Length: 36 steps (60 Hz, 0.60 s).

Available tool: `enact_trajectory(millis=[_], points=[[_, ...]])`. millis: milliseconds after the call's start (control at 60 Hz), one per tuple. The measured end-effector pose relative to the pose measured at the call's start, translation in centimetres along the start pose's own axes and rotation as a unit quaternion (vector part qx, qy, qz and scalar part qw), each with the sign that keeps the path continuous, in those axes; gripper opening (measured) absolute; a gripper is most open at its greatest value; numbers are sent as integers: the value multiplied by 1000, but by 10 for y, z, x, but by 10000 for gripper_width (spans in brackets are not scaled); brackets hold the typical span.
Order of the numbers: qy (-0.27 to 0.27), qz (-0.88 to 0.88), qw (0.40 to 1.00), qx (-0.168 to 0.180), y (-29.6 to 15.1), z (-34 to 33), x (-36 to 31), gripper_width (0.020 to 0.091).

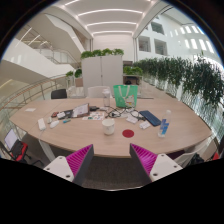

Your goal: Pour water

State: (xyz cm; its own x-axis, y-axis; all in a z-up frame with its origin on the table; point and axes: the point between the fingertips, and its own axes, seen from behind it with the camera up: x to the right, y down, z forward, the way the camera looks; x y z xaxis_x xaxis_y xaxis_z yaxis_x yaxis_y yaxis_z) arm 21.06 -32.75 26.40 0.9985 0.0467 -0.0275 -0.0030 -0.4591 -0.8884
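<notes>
your fingers (111,160) are spread wide, holding nothing, held back from the worktop (60,138) for approach. water bottle (164,127) stands well ahead to the right, white cup (109,128) near centre.

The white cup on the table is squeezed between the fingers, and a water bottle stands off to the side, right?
Not quite. The gripper view shows the white cup standing on the table well beyond the open fingers, untouched. The water bottle does stand off to the side.
</notes>
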Motion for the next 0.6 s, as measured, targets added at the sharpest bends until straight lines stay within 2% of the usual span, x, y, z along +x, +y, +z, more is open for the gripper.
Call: enact_trajectory(millis=[250, 317, 433, 600], points=[[14, 6, 1000, 15, 2, 13, 6, 813], [18, 4, 999, 27, -1, 30, 36, 813], [56, -2, 996, 65, -8, 78, 103, 813], [114, 2, 990, 86, -8, 173, 229, 813]])
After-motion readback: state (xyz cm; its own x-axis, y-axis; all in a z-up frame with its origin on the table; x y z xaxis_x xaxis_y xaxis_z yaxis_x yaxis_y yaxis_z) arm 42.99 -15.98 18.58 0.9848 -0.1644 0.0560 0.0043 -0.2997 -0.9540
